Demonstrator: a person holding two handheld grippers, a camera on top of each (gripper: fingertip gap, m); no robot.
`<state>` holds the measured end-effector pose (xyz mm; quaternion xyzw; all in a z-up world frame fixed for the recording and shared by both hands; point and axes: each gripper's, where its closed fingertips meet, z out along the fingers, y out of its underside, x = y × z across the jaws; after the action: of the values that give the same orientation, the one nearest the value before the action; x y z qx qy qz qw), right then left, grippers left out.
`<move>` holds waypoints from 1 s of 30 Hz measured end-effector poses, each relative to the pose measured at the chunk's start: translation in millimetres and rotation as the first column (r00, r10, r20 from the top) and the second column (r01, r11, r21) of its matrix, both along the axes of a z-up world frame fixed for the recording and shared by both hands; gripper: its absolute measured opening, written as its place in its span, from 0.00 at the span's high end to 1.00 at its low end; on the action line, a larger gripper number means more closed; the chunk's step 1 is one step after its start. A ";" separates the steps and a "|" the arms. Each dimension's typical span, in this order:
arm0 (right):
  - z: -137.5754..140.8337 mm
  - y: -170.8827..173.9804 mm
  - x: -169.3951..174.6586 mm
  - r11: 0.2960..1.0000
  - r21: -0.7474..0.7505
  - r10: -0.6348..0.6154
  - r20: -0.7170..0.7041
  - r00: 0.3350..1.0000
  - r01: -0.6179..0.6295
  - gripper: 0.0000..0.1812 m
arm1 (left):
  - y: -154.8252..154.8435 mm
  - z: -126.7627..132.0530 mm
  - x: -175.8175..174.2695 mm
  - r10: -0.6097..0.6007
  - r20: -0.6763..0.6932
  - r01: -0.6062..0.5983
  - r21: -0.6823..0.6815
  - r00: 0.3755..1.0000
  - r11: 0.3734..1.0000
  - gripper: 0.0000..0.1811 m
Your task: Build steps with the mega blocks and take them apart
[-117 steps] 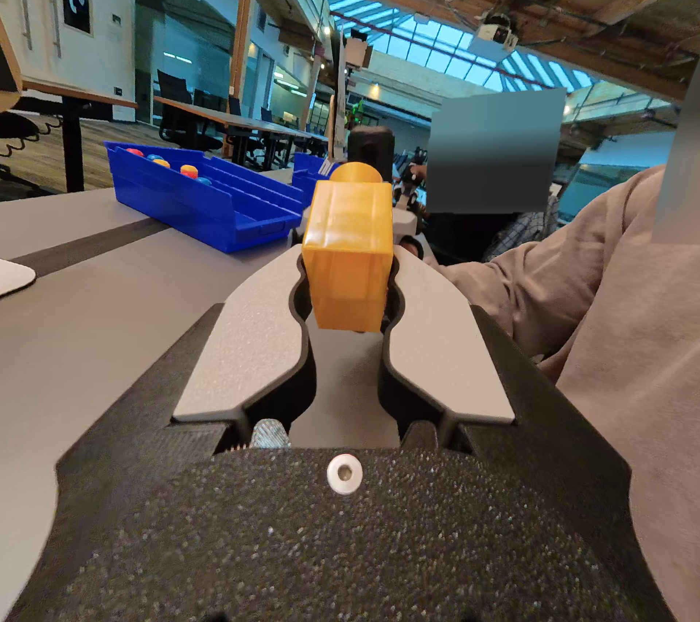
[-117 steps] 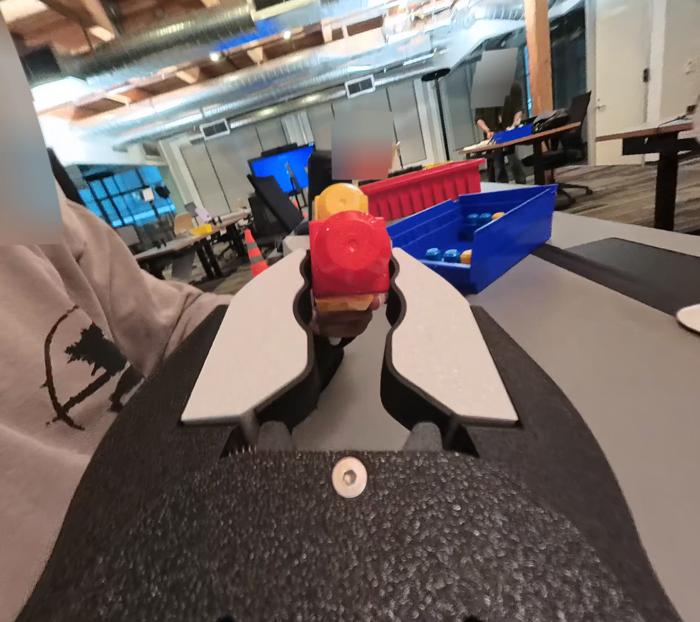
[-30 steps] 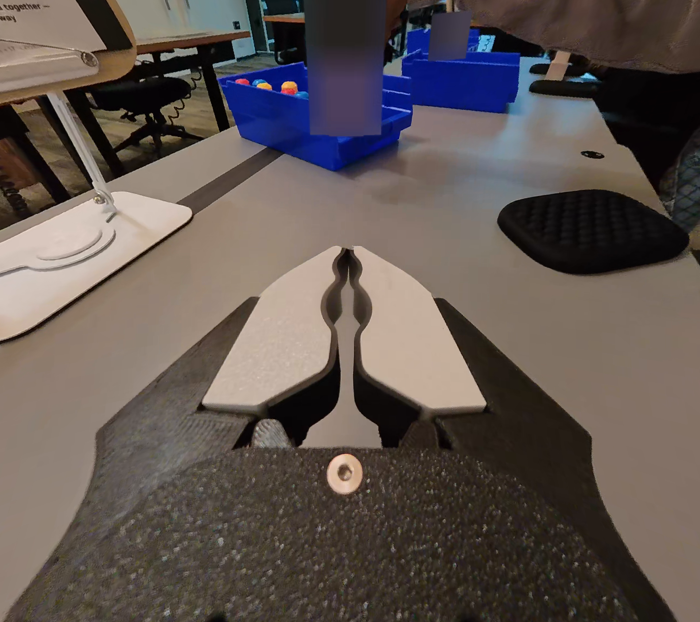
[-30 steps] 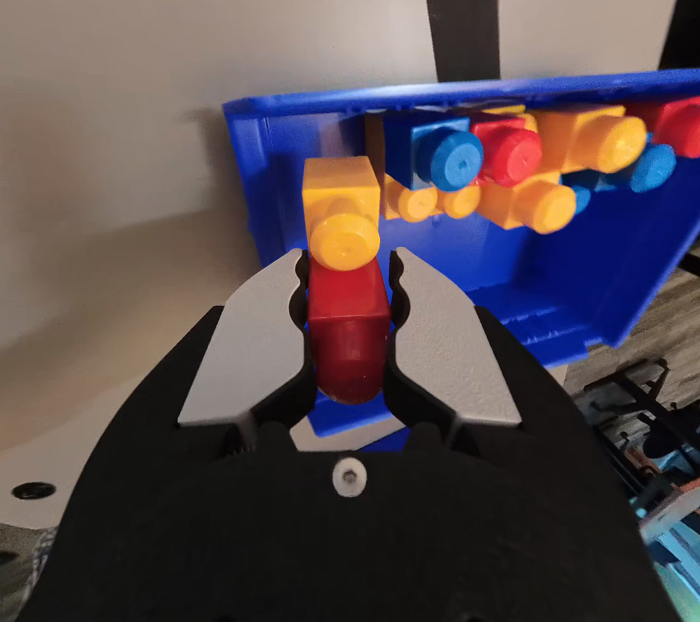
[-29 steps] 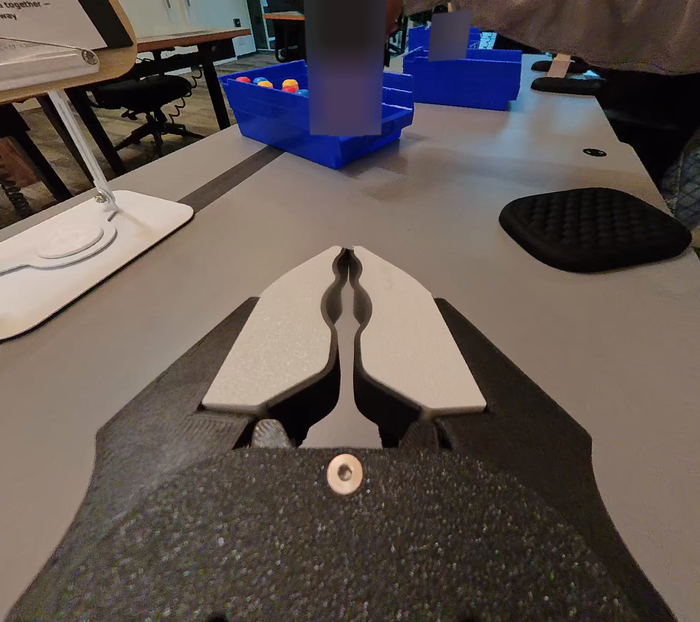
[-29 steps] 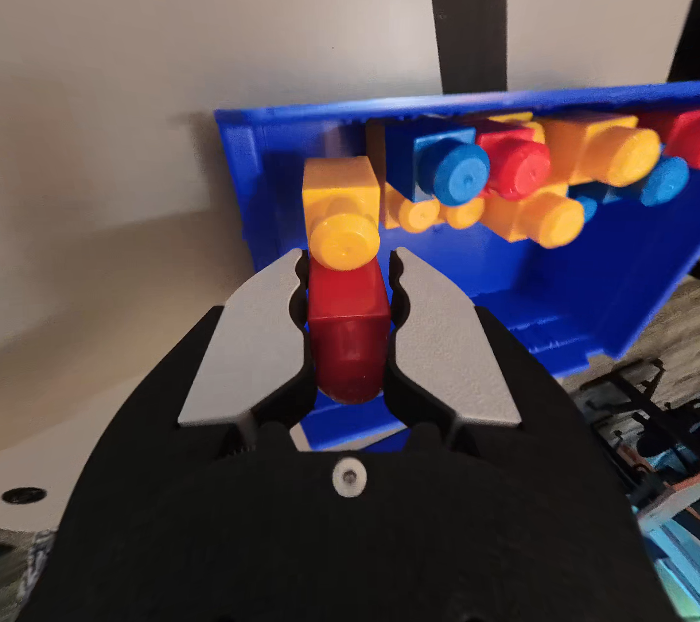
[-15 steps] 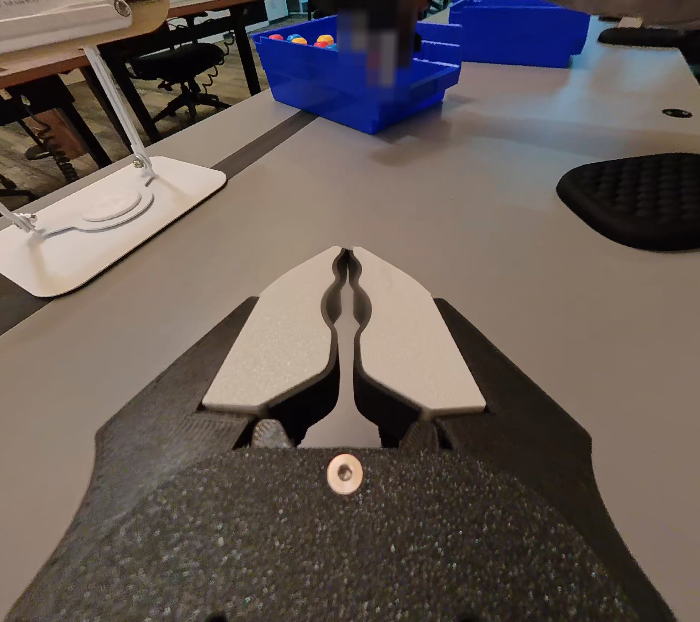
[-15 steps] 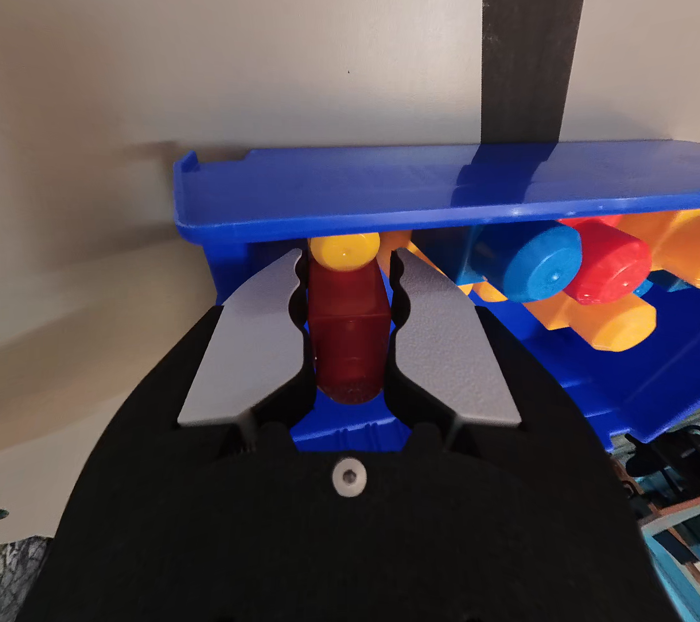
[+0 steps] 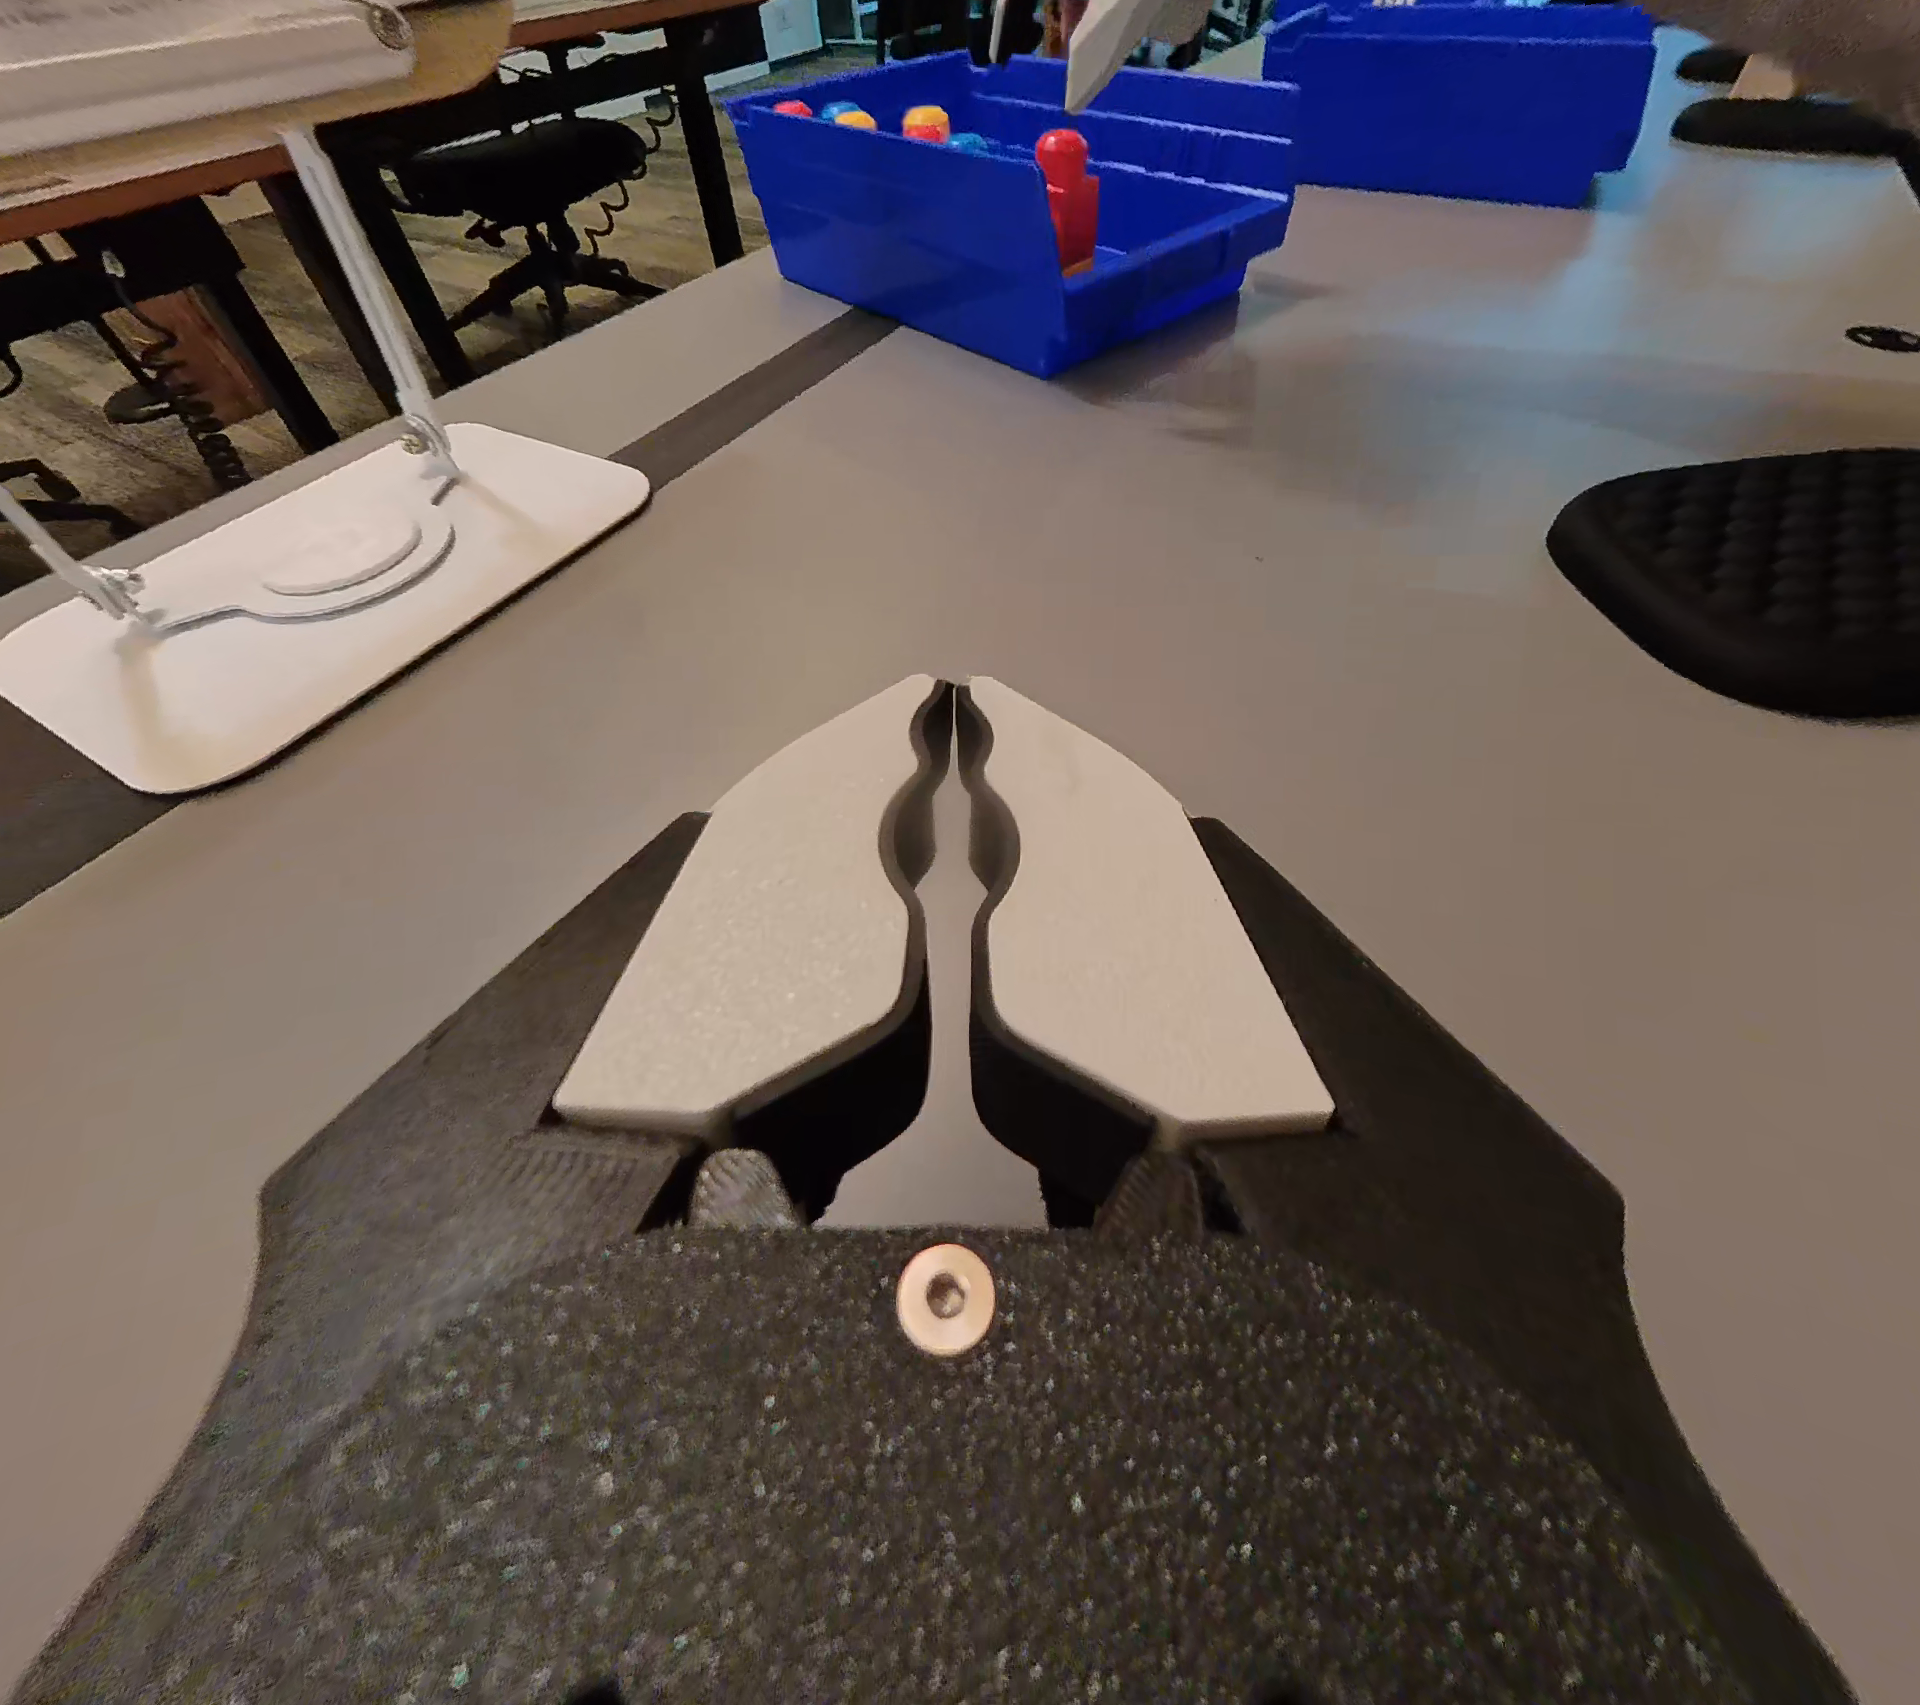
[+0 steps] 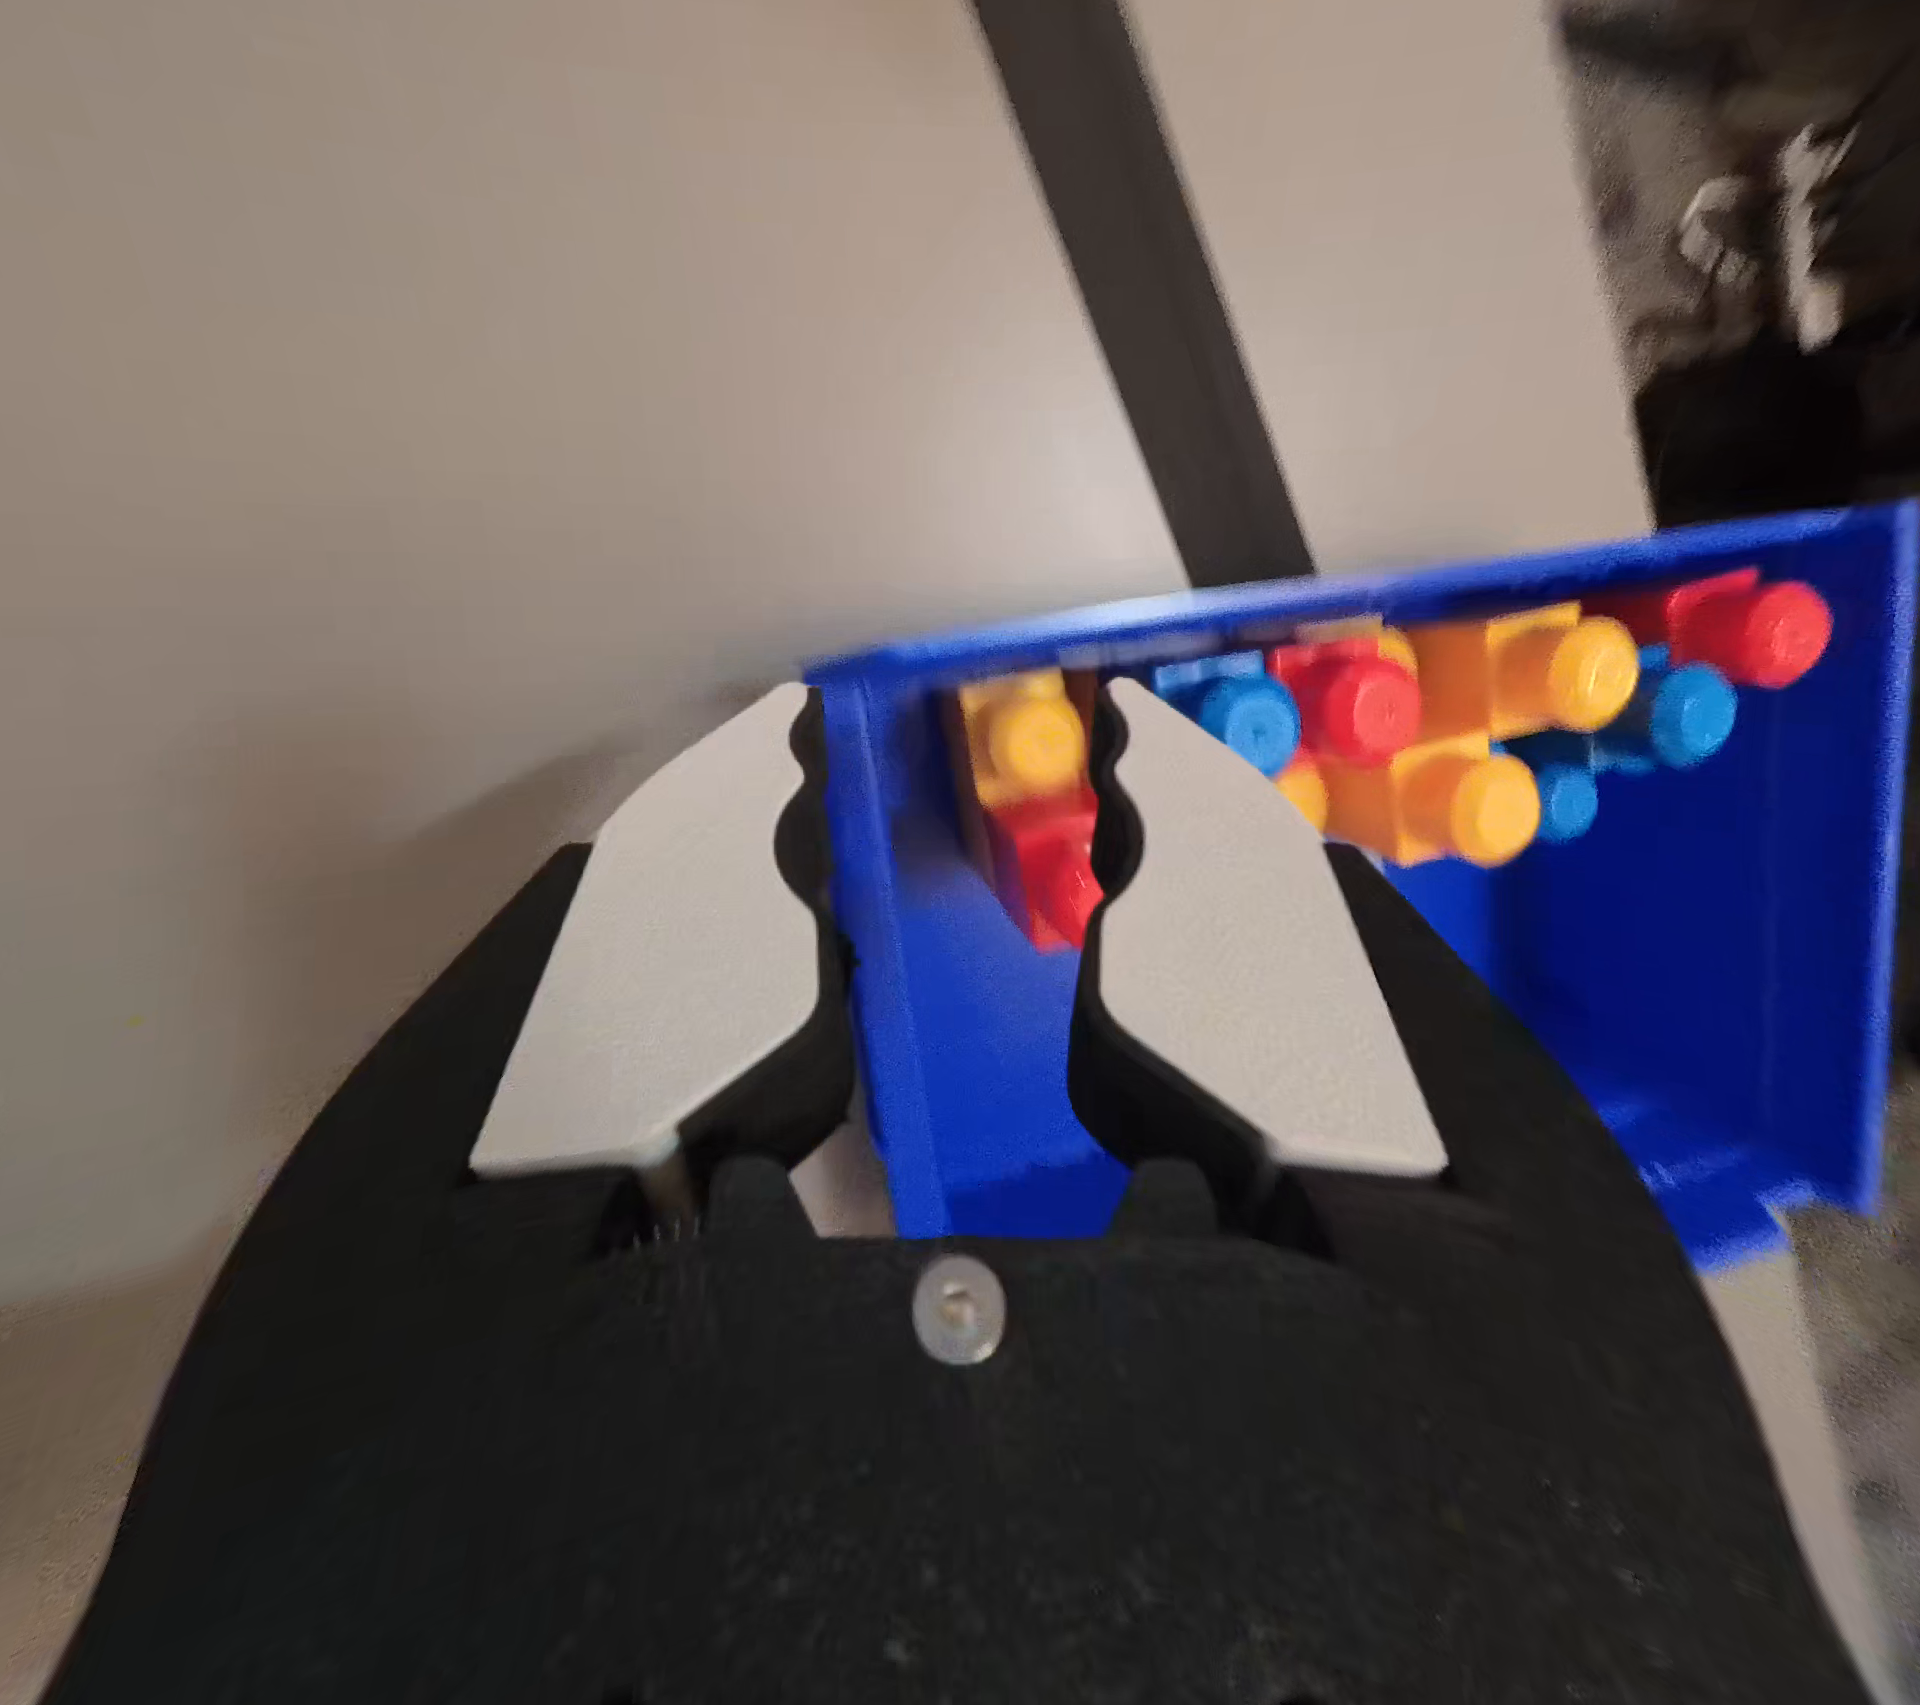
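My left gripper [image 9: 954,684] is shut and empty, low over the grey table [image 9: 1195,616]. A blue bin [image 9: 935,253] stands farther ahead with several red, yellow and blue blocks in it. A red block [image 9: 1070,195] stands upright on a yellow one at the bin's near end. My right gripper [image 9: 1039,79] hangs open just above it. In the right wrist view my right gripper [image 10: 956,689] is open and empty over the bin [image 10: 914,980]. The joined yellow and red blocks [image 10: 1039,803] lie in the bin between the fingers, apart from them.
A white stand base [image 9: 312,585] with a sign sits at the left. A black textured pad [image 9: 1766,575] lies at the right. A second blue bin [image 9: 1455,86] stands behind the first. A dark strip [image 10: 1132,273] crosses the table. Spacing between my two grippers at the tips: around 35 cm.
My right gripper lowered the red and yellow blocks into the bin, opened, let them go and lifted. My left gripper, which held a yellow block earlier, has stayed shut and empty.
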<state>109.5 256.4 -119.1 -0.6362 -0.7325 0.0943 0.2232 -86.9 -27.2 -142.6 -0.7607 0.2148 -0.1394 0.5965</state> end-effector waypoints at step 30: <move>2.4 -174.9 -109.8 0.979 -0.183 -0.203 -0.869 0.451 0.086 1.00 | -31.8 95.6 -187.6 0.493 0.126 -0.508 0.135 0.861 0.851 0.90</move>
<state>-0.4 81.4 -116.6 -0.5668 -0.4479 0.4312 0.5406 -274.5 -59.0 -47.0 -0.7320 -0.0059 0.0062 0.6812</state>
